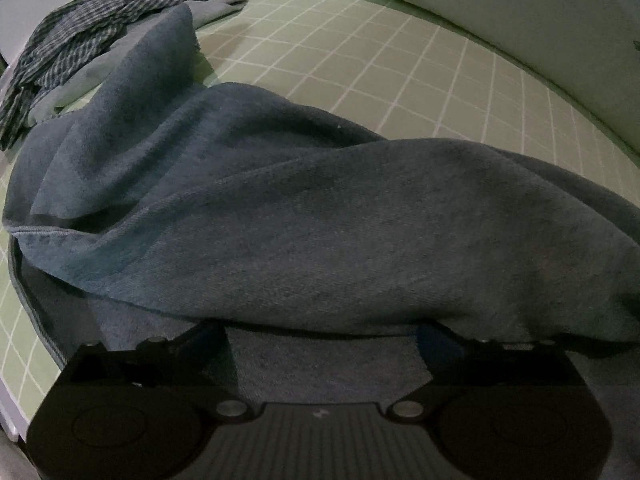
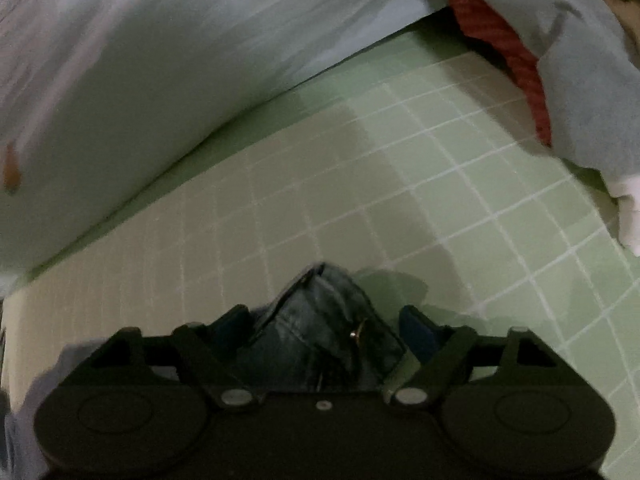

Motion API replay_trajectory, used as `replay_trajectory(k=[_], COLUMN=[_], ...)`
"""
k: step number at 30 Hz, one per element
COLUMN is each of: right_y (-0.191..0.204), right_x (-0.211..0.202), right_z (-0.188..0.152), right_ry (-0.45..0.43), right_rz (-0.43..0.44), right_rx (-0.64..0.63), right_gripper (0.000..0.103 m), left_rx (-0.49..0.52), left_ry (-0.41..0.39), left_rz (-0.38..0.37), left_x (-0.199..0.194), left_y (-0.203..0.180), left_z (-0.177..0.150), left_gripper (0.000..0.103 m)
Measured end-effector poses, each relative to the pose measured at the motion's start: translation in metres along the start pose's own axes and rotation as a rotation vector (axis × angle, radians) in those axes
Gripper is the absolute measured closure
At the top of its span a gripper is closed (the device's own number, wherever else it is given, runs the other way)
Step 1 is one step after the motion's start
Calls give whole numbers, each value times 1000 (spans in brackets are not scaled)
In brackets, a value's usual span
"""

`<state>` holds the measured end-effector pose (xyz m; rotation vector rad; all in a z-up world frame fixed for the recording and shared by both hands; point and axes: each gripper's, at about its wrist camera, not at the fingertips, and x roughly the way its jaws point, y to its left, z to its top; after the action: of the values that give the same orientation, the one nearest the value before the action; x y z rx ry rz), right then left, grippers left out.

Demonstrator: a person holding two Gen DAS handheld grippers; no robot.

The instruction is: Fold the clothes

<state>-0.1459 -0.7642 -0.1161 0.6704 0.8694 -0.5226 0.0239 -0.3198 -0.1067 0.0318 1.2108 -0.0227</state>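
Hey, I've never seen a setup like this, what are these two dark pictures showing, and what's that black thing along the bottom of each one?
There is no robot here: a person holds a black two-finger claw in each hand, with a camera looking out along the fingers. One picture looks from the left claw, whose jaws are spread wide over a rumpled blue-grey terry towel lying on a green grid-lined mat. A dark checked cloth lies heaped beyond. The other looks from the right claw, with a bunched piece of dark blue denim between its blue pads; the blur hides whether it is pinched. Pale cloth and a red knit lie behind.
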Motion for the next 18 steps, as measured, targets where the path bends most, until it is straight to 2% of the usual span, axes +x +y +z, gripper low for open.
replay_trajectory(k=[1, 2, 3, 5, 8, 11, 13, 14, 15, 16, 18], right_y=[2, 3, 5, 9, 14, 11, 5, 3, 0, -8, -23], right_x=[-2, -2, -3, -13, -53, -112, -118, -121, -123, -106, -83], right_z=[-3, -4, -5, -5, 9, 31, 36, 39, 41, 44, 44], right_ry=[6, 10, 12, -43, -253, -494, -564, -599, -625, -534, -371], right_rz=[19, 49, 76, 48, -34, -35, -82, -106, -132, -173, -248], right_rx=[-21, -32, -42, -49, -58, 10, 7, 6, 6, 11, 61], right_gripper=[43, 66, 76, 83, 85, 85, 84, 77, 56, 50, 50], left_rx=[3, 6, 8, 3, -39, -48, -55, -65, -77, -92, -105], left_ry=[-4, -6, -8, -10, -78, -145, -145, -128, -112, -97, -99], left_rz=[-2, -3, -5, -14, -64, -85, -80, -83, -89, -99, -113], left_x=[0, -1, -2, -4, -18, -31, -28, -22, -18, -15, -14], left_y=[0, 1, 1, 2, 9, 12, 12, 13, 13, 13, 15], left_z=[0, -1, -1, 1, 3, 2, 2, 3, 3, 1, -1], left_gripper=[0, 0, 0, 0, 1, 0, 0, 0, 0, 1, 1])
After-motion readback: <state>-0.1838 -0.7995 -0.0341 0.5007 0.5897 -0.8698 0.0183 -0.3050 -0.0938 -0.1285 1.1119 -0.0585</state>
